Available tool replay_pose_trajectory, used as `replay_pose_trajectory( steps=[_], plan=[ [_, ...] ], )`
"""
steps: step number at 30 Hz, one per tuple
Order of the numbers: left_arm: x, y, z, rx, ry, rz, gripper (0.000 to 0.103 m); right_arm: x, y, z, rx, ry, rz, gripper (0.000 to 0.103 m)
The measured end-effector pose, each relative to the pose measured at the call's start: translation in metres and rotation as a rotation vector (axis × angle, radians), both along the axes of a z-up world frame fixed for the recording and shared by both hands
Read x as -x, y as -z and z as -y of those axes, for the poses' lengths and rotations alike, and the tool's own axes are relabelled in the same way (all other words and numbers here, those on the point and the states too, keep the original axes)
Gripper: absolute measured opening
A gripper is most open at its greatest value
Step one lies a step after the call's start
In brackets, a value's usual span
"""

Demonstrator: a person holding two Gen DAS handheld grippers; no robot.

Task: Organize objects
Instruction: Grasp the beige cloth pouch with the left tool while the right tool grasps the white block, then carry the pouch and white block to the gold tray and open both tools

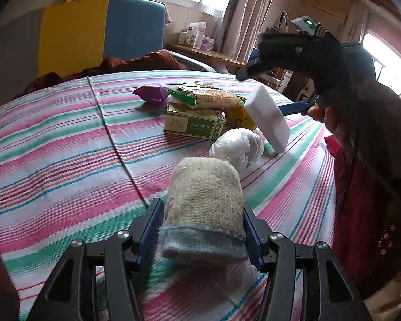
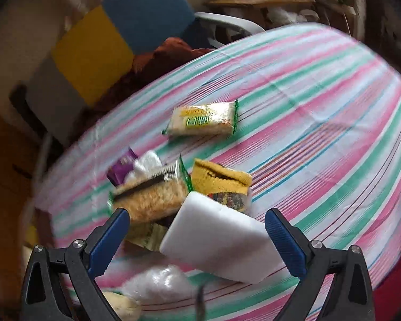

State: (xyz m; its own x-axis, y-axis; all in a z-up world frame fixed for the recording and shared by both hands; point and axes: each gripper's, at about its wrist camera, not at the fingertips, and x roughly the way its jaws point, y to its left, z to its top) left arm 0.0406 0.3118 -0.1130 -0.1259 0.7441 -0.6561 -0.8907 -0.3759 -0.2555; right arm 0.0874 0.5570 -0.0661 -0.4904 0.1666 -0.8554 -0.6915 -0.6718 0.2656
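1. Fingers of the left gripper [image 1: 204, 236] are clamped partway closed on a knitted scrubbing mitt [image 1: 204, 208], one blue pad on each side, and the mitt's long axis runs straight out ahead of them toward the middle of the frame.
2. Over on the right gripper [image 2: 197, 238], the fingers stand wide apart around a white foam block [image 2: 222, 238]. The block sits between them, tilted, its long axis slanting from upper left to lower right. The right pad is close to its edge; the blur keeps me from calling contact, and the left pad is clear of it.
3. In the left wrist view that same block leans with its lower corner on the striped cloth [image 1: 66, 147] covering the worktop, right of centre, just beside a crumpled plastic bag [image 1: 236, 147].
4. The pile behind it: a green carton [image 1: 193, 124], a crinkly snack packet [image 1: 208, 97] on top, a purple wrapper [image 1: 151, 93] at left, something yellow at right.
5. My read: the right hand is nearer the block, and closing across its short side looks like the move.
6. Textures: coarse weave with a fuzzy blue cuff, smooth squashy foam, glossy film.
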Motion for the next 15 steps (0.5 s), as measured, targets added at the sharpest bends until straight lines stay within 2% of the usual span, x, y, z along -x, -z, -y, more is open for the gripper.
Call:
replay_pose_trajectory(
  steps=[5,8,12,15],
  plan=[
    [0.002,0.000,0.002,-0.011,0.001,0.016,0.057,0.005,0.004,0.007,-0.046,-0.007,0.063,0.103],
    [0.003,0.000,0.002,-0.016,0.002,0.024,0.057,0.009,0.006,0.006,-0.064,-0.015,0.146,0.103],
    [0.004,0.001,0.004,-0.022,0.003,0.034,0.057,0.019,-0.010,0.016,-0.134,-0.131,0.225,0.103],
    [0.004,0.001,0.004,-0.023,0.003,0.035,0.058,0.028,-0.010,0.030,-0.254,-0.249,0.353,0.103]
  ],
)
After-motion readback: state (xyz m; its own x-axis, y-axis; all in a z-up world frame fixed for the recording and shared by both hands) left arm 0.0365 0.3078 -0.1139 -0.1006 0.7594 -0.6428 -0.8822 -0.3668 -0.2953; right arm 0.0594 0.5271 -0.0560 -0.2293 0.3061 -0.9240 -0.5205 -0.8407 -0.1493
